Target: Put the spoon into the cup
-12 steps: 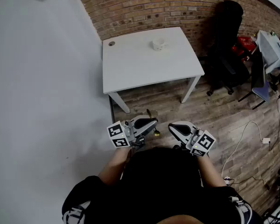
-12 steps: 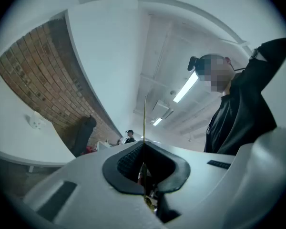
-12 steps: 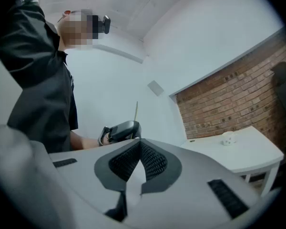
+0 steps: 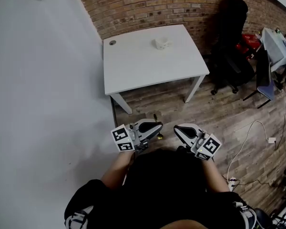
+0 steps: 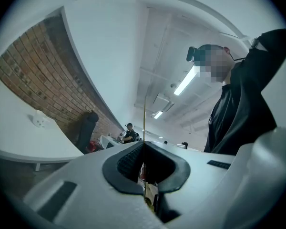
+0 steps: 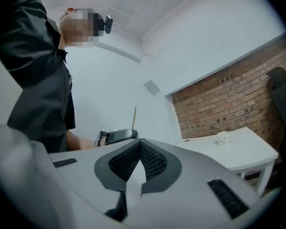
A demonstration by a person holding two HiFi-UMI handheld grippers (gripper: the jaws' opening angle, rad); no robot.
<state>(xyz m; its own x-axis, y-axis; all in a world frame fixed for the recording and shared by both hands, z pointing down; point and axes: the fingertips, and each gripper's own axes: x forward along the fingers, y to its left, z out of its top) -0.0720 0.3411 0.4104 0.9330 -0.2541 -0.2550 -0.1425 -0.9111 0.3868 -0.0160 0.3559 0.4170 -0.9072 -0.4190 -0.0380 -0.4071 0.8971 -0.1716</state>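
A thin gold-coloured metal spoon [image 5: 144,123] is held between the closed jaws of the left gripper [image 5: 144,151]. It is seen edge-on as a fine line rising straight up out of them. From the right gripper view the same spoon handle [image 6: 134,116] stands up above the left gripper [image 6: 117,136].

The small white cup [image 4: 162,43] sits on the white square table [image 4: 133,70], towards the table's far edge and well apart from both grippers. Whether it is upright cannot be made out at this range.

The right gripper [image 6: 140,147] has its jaws closed together with nothing between them. In the head view both the left gripper [image 4: 152,128] and the right gripper [image 4: 180,130] are kept close to the person's body, on the near side of the table and not over it, above the wooden floor [image 4: 219,113].

Behind the table runs a red brick wall [image 4: 148,8], and to the table's right stands a black office chair [image 4: 233,37].

Judged from this, the spoon is picked up. Left to do is the carry to the table, lining the spoon up over the cup, lowering it in and letting go
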